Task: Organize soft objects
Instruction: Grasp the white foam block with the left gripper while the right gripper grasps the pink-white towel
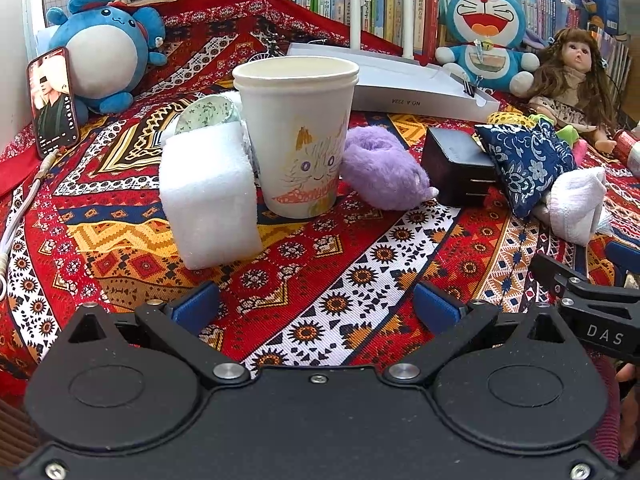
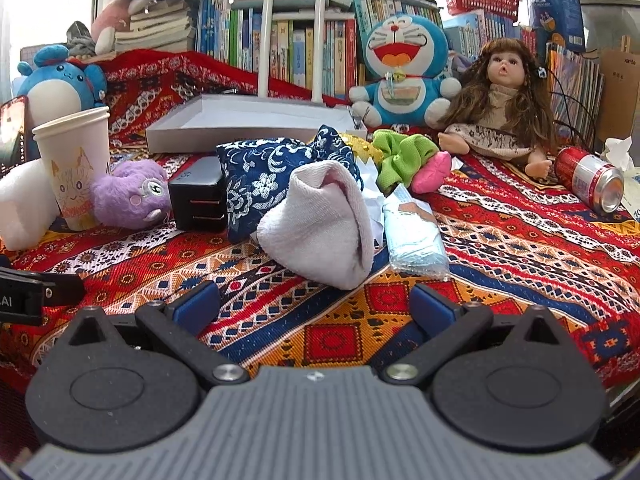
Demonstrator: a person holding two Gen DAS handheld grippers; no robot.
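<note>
a patterned red cloth covers the surface and carries everything. on it, a paper cup stands upright with a white foam block touching its left side and a purple plush against its right. next to the plush sits a black charger, then a blue floral pouch leaning on a rolled white sock. a mask packet lies just right of the sock. a green scrunchie and a pink piece lie behind. a red can lies on its side at the far right. a doll, a doraemon plush and a white tray sit further back. a blue plush and a phone rest at the left.
</note>
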